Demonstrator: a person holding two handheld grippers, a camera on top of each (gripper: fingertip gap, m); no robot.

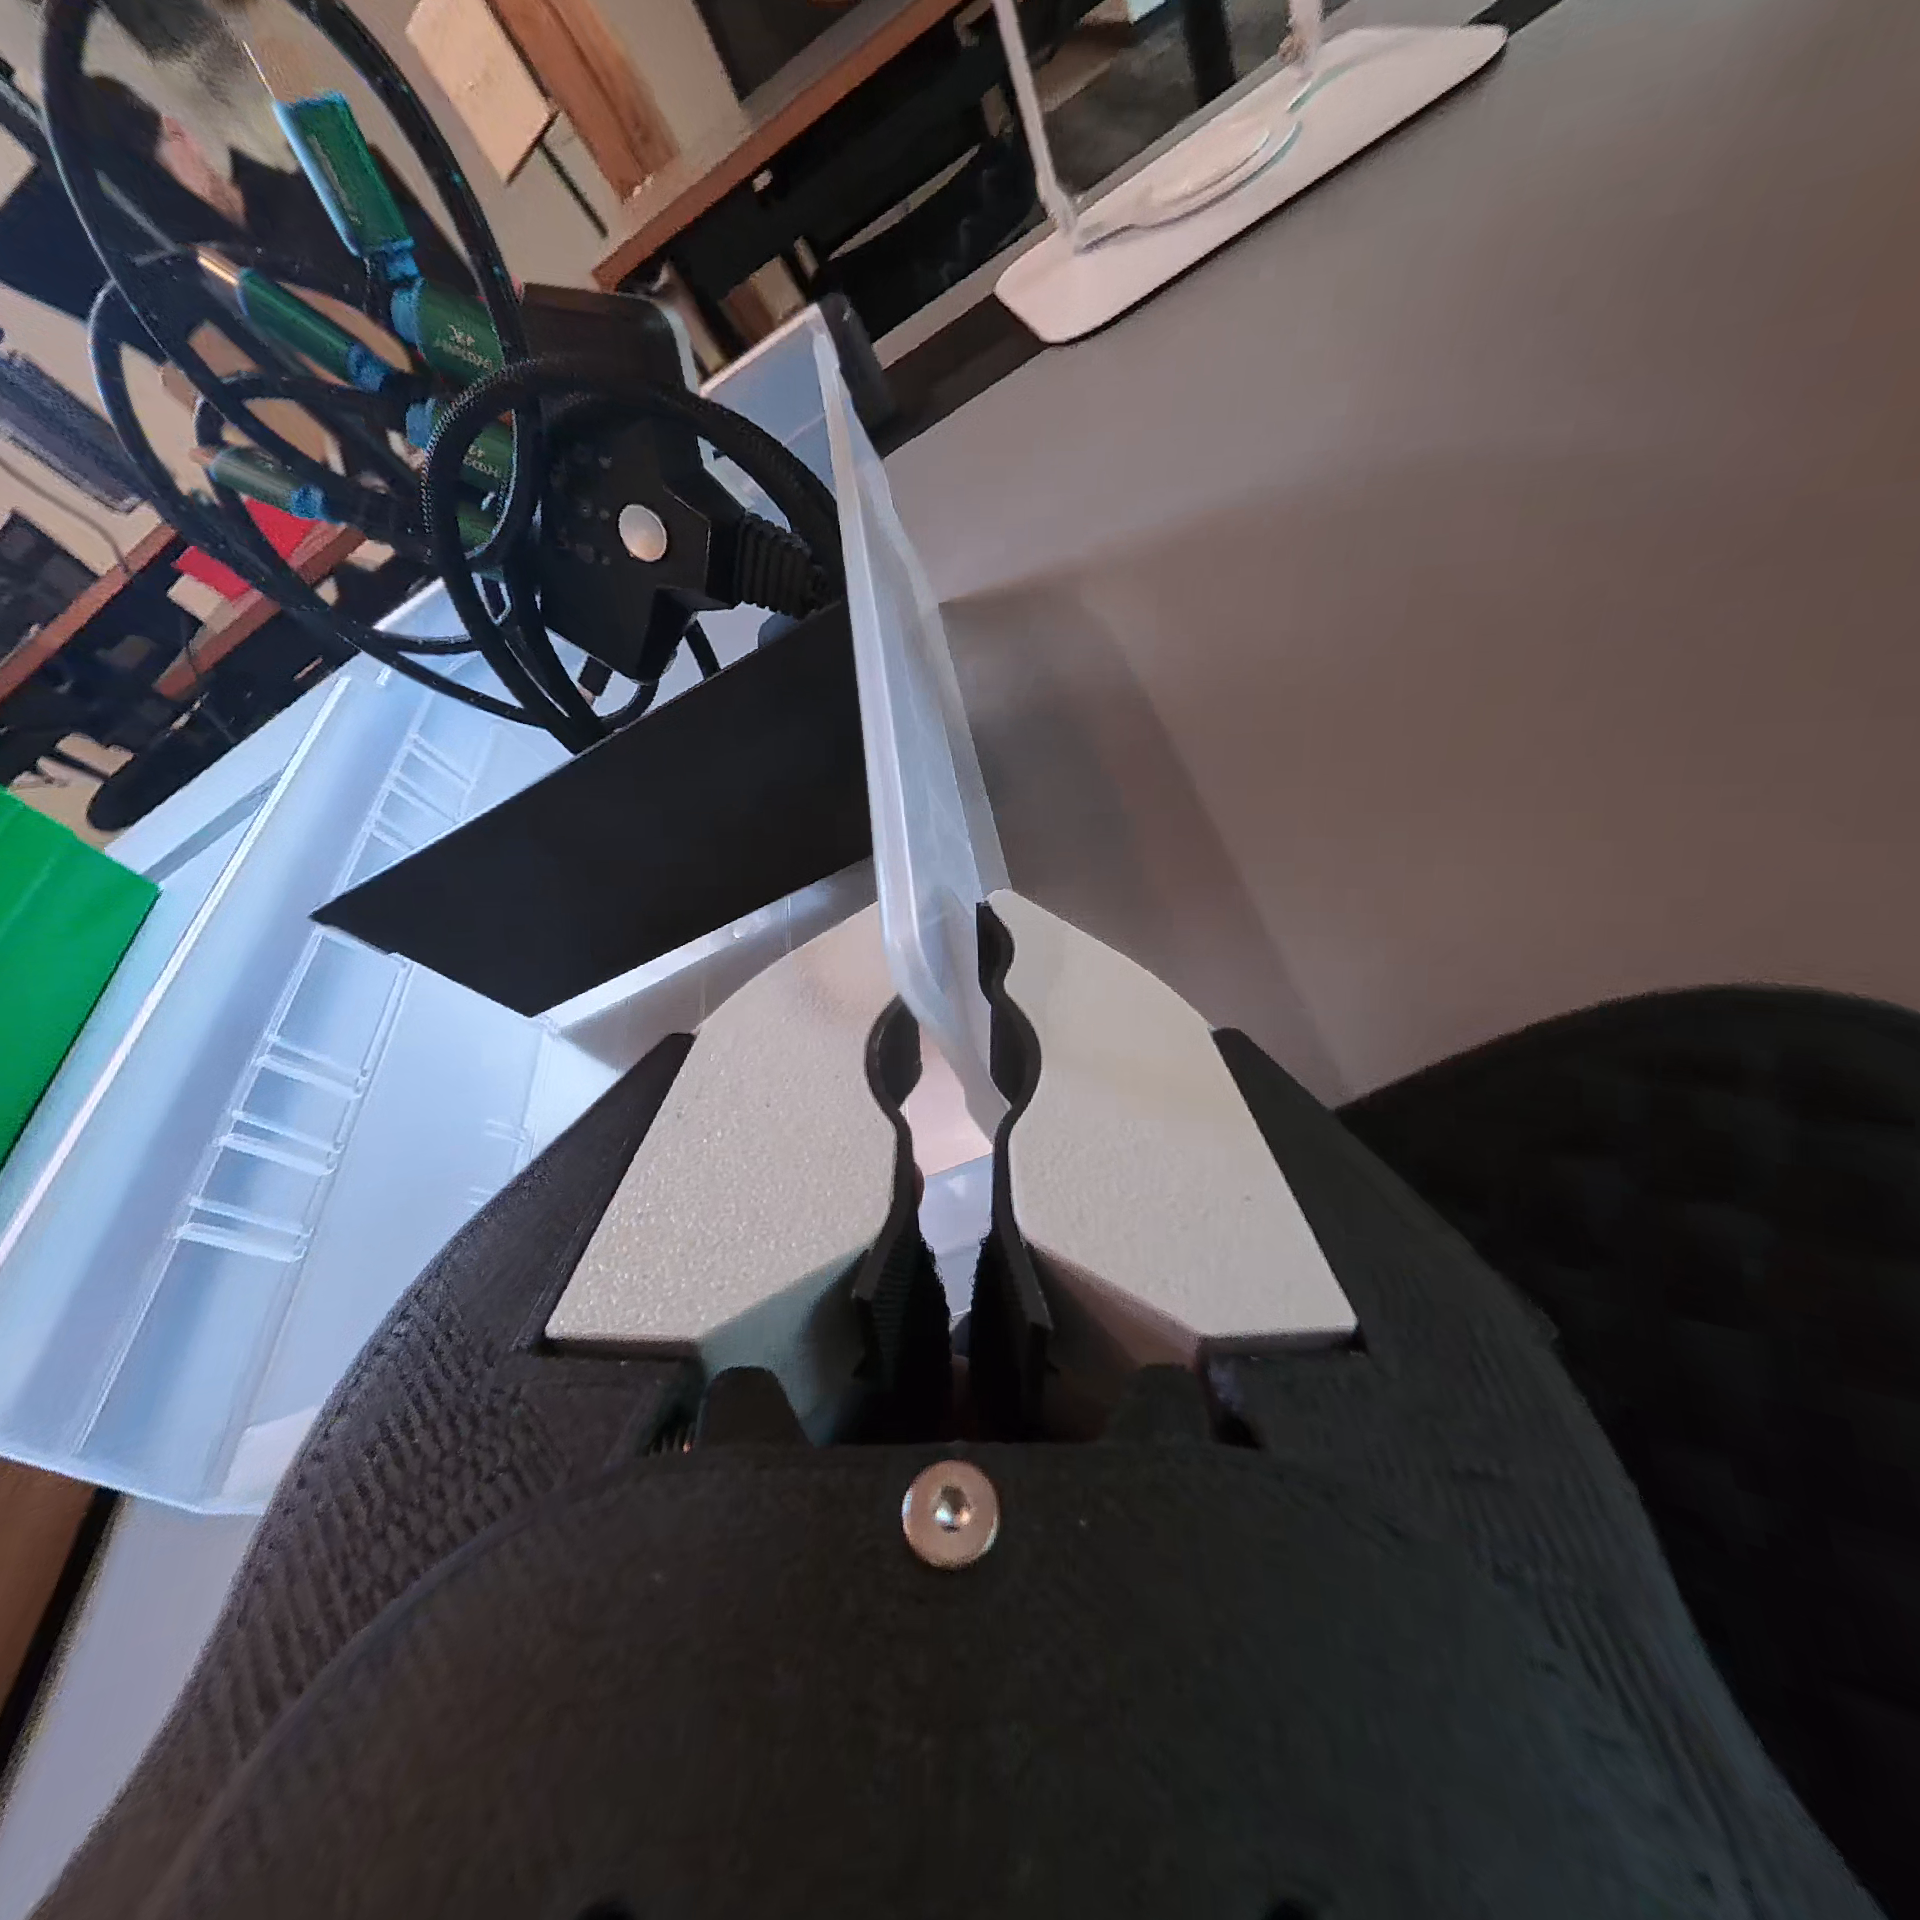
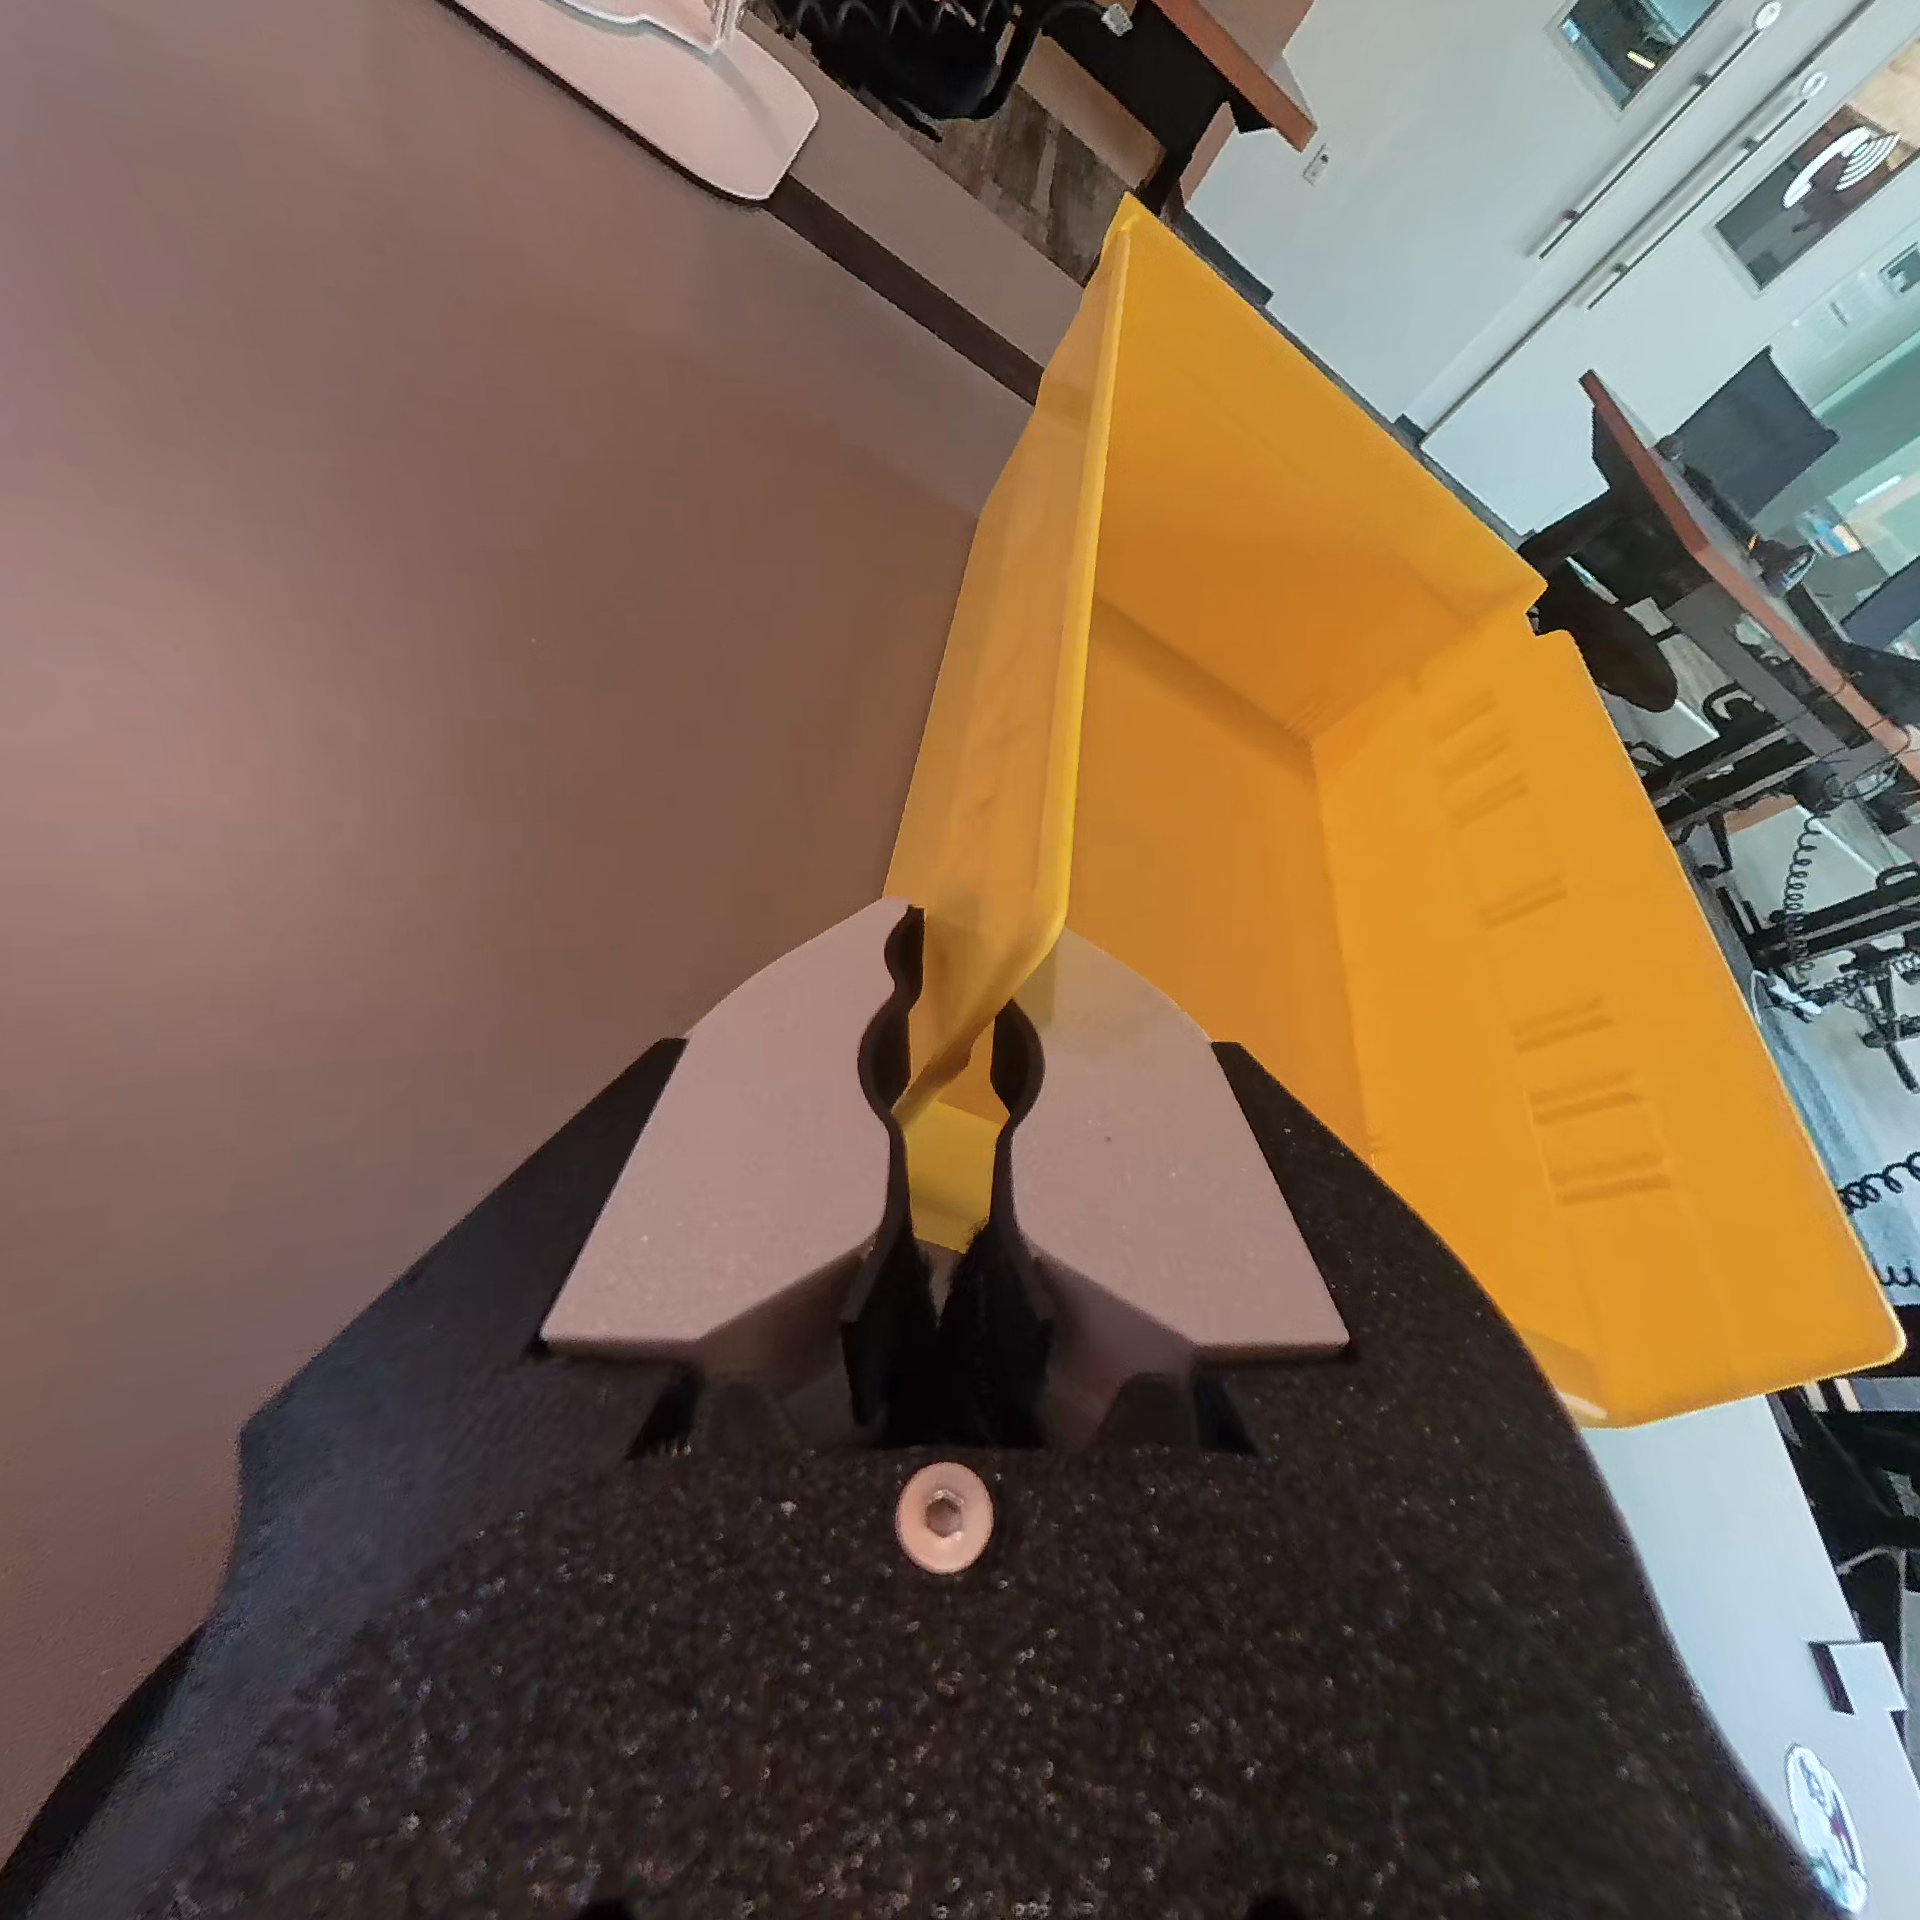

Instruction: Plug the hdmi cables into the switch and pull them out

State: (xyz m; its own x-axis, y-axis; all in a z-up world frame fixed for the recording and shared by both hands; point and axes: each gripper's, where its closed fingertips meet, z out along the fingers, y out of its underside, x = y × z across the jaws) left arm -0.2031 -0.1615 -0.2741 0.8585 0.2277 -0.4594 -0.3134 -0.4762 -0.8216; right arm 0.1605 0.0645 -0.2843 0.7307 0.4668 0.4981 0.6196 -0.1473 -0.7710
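Observation:
In the left wrist view my left gripper (image 1: pixel 951 997) is shut on the near wall of a clear plastic bin (image 1: pixel 914 748). Inside the bin a black HDMI switch (image 1: pixel 634 540) with a round silver button sits above a black box (image 1: pixel 623 831). Black braided HDMI cables (image 1: pixel 468 457) with green plugs (image 1: pixel 312 322) coil around the switch, several plugs at its side. In the right wrist view my right gripper (image 2: pixel 966 987) is shut on the near wall of an empty yellow bin (image 2: pixel 1299 831), which looks tilted.
Both bins are over a grey-brown table (image 1: pixel 1455 520) (image 2: pixel 416 623). A white flat stand base (image 1: pixel 1247 156) (image 2: pixel 675 94) rests at the table's far edge. A green sheet (image 1: pixel 52 956) lies left of the clear bin. Desks and chairs stand beyond the table.

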